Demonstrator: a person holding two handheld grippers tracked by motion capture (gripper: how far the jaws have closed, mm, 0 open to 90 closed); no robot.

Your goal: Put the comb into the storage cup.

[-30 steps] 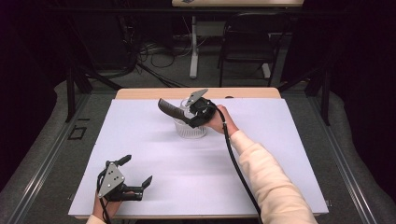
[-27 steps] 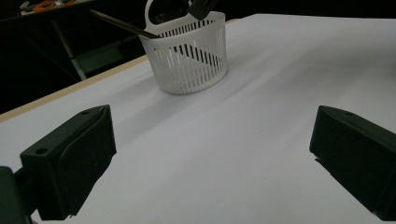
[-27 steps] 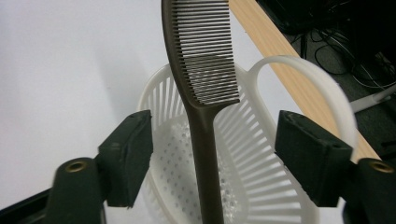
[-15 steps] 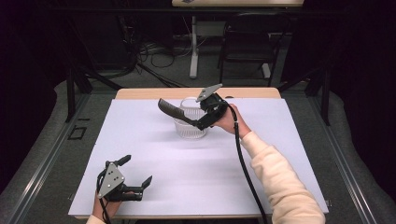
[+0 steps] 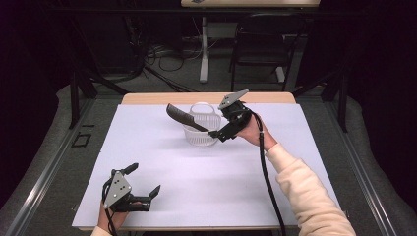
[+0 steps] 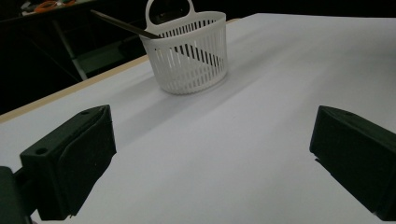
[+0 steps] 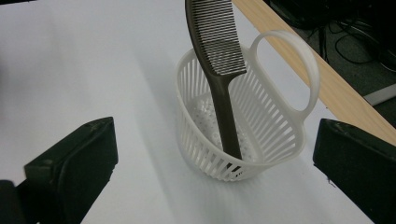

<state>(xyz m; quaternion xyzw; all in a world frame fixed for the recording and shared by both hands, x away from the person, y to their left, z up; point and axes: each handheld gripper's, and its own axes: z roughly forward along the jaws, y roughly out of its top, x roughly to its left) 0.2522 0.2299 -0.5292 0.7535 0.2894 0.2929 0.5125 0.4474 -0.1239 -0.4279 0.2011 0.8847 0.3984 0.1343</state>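
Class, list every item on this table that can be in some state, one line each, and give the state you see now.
Comb: leaning in the basket, handle end down, teeth end jutting over the rim.
Basket: upright on the white table cover, handle up, holding the comb.
Left gripper: open, holding nothing, low at the near edge.
Right gripper: open, beside the basket, not gripping the comb.

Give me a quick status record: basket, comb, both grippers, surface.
basket: white slatted basket with loop handle, upright on the table, far middle
comb: dark comb, handle end in the basket, toothed end leaning out over the rim
right gripper: open, beside the basket, holding nothing
left gripper: open, near front left edge
surface: white sheet
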